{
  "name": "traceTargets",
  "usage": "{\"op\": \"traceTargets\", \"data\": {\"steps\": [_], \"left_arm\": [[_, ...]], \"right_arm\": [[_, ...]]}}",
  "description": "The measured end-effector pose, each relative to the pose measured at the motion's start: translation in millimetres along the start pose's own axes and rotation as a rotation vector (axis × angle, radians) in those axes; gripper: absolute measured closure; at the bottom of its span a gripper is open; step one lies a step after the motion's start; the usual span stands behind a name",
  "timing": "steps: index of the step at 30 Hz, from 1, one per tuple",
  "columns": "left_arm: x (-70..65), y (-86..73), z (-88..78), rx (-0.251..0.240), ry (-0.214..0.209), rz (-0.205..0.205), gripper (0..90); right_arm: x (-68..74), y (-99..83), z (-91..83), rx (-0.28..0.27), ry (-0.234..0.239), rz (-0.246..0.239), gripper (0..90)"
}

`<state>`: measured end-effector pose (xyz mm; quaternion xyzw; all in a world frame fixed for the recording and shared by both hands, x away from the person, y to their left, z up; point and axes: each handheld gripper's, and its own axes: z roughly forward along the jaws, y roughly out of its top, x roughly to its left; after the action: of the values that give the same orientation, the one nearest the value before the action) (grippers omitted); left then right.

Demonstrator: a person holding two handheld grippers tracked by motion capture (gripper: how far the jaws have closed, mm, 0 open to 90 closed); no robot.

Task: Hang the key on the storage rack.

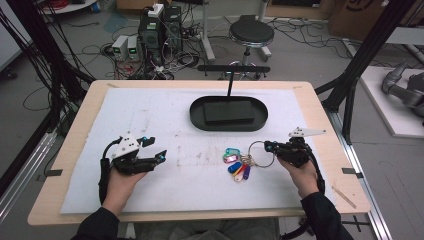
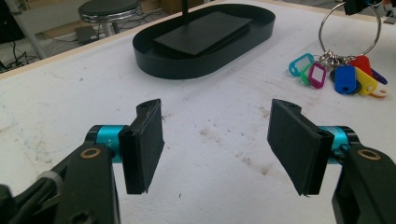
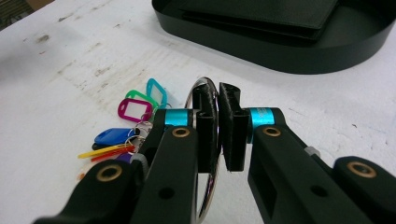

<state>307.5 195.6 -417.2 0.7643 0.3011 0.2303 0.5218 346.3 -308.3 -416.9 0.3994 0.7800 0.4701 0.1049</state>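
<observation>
- Left gripper: jaws spread wide, nothing between them; rests idle on the white mat, well apart from the work.
- Key ring: lies on the mat just in front of the black tray, coloured tags fanned to its left.
- Right gripper: pressed together on the key ring's wire. Judgement: grasp done; lift and placement remain, probably toward the tray.

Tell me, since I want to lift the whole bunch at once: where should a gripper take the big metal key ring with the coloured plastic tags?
Grip the big metal key ring on its bare wire arc, opposite the coloured plastic tags, coming from the right. The right gripper already pinches it there, so the tags would likely hang clear.
</observation>
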Motion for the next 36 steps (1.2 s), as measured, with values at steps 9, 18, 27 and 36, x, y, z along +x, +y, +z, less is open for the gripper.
{"op": "traceTargets", "data": {"steps": [9,18,27,36], "left_arm": [[-0.6,-1.5,-1.3,0.003,-0.002,0.0,35.9],[0.9,-5.5,-3.0,0.007,-0.004,-0.009,35.9],[2.8,-7.5,-5.4,0.006,0.0,-0.009,36.3],[1.4,-6.0,-3.0,0.006,-0.005,-0.003,36.9]], "right_arm": [[5.0,11.5,-2.5,-0.033,0.038,-0.077,87.6],[7.8,29.9,-8.2,-0.077,0.073,-0.135,87.9],[7.4,45.5,-10.8,-0.1,0.093,-0.18,87.9],[8.9,57.6,-20.2,-0.137,0.119,-0.201,87.9]]}}
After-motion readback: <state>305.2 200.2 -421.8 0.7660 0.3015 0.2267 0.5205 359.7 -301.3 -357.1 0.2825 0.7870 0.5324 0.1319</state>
